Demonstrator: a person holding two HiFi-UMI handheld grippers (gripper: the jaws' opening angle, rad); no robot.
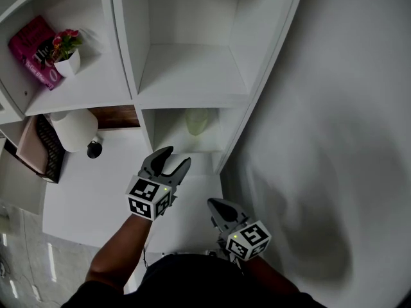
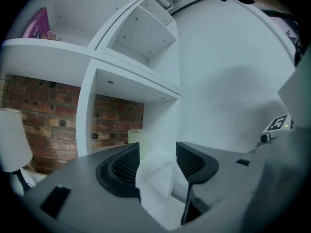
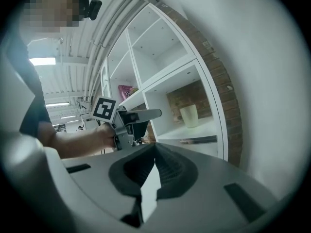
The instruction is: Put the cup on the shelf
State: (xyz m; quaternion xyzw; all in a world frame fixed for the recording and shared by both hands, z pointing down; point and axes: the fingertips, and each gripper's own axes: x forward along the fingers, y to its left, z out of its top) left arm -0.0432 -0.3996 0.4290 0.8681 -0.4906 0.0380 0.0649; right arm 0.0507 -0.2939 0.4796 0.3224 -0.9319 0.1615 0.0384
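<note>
Low in the head view, the left gripper (image 1: 172, 154) points at the shelf (image 1: 192, 95) with jaws apart and empty, and the right gripper (image 1: 217, 204) sits below it, jaws closed on nothing. The cup (image 1: 197, 121) stands in the lower middle compartment, apart from both grippers. Both gripper views show brick (image 2: 114, 123) behind the cup, which the downward-looking head view does not.
</note>
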